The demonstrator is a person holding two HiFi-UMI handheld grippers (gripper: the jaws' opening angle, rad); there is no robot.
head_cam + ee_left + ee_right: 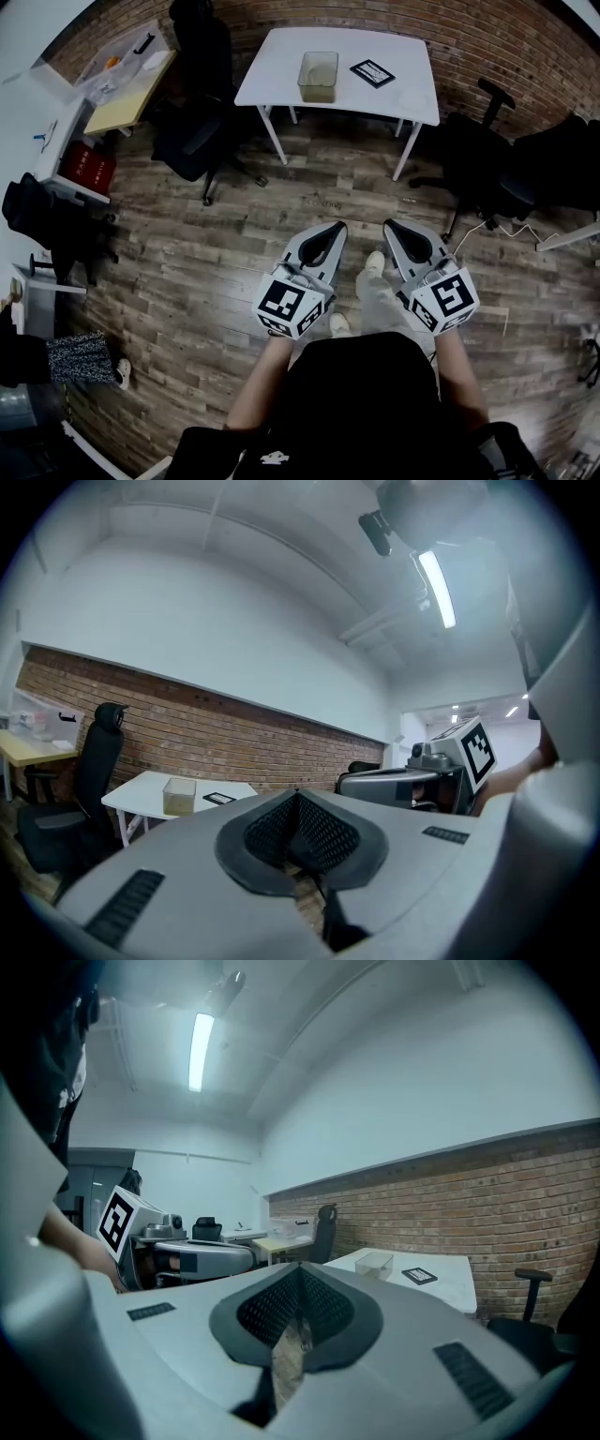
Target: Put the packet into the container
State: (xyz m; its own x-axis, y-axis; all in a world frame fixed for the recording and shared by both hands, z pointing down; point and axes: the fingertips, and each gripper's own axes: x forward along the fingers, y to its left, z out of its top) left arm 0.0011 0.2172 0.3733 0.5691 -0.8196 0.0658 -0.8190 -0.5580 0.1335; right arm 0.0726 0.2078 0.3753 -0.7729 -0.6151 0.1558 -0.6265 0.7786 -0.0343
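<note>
A dark flat packet [372,72] lies on the white table [281,66] at the far side of the room, right of a clear open container [319,76]. The container [178,795] and packet [218,799] show small in the left gripper view, and the container [374,1263] and packet [418,1276] again in the right gripper view. My left gripper [334,228] and right gripper [391,226] are held side by side over the wooden floor, well short of the table. Both have their jaws together with nothing between them.
Black office chairs stand left [199,103] and right [487,159] of the table. A yellow-topped desk [127,98] with a clear bin sits at the left. A brick wall [487,47] runs behind the table. Cables lie on the floor at the right.
</note>
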